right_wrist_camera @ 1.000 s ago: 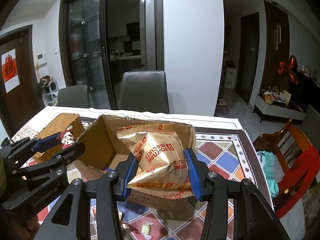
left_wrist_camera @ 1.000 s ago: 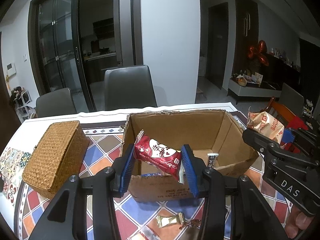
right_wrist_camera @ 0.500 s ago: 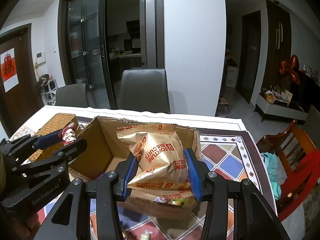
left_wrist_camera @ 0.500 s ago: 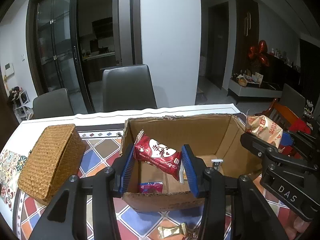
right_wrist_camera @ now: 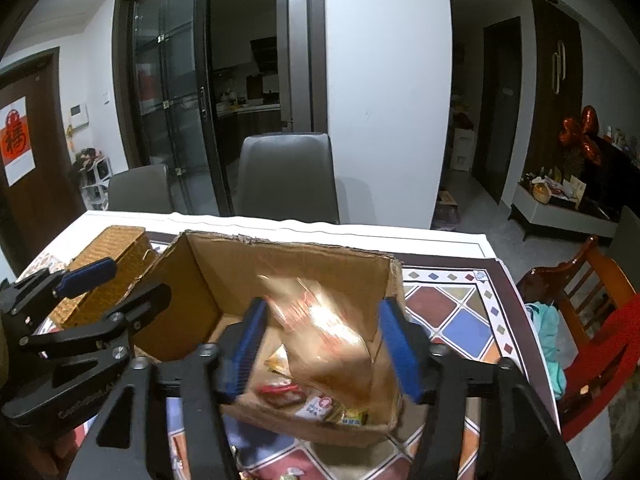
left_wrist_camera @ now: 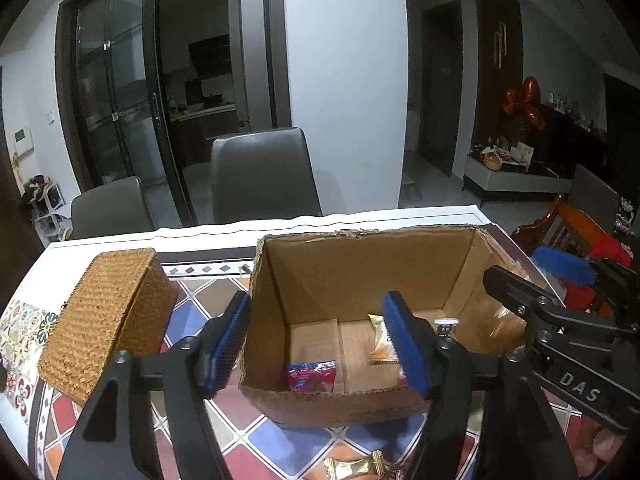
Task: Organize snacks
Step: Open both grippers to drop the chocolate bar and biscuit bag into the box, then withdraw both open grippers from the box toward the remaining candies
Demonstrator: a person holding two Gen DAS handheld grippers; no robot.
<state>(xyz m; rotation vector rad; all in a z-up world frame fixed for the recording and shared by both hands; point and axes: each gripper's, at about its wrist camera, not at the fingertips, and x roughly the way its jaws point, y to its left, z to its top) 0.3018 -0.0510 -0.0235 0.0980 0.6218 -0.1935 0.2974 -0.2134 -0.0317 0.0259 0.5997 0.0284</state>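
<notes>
the patterned table (left_wrist_camera: 280,444) carries an open cardboard box (left_wrist_camera: 360,276). above it the left gripper (left_wrist_camera: 320,344) is opening, nothing between its jaws. the right gripper (right_wrist_camera: 320,344) is opening too; a blurred golden biscuit bag (right_wrist_camera: 328,340) between its pads drops into the box.

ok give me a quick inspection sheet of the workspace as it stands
surface: table under a patterned tile cloth
job's things: open cardboard box with small packets on its floor; blurred gold snack bag dropping into it; gold candy on the cloth in front
clutter: wicker box left of the cardboard box
grippers: left gripper opening, nothing between its pads; right gripper opening, bag loose between its pads
cables: nothing seen
surroundings: grey chairs, glass doors, wooden chair
</notes>
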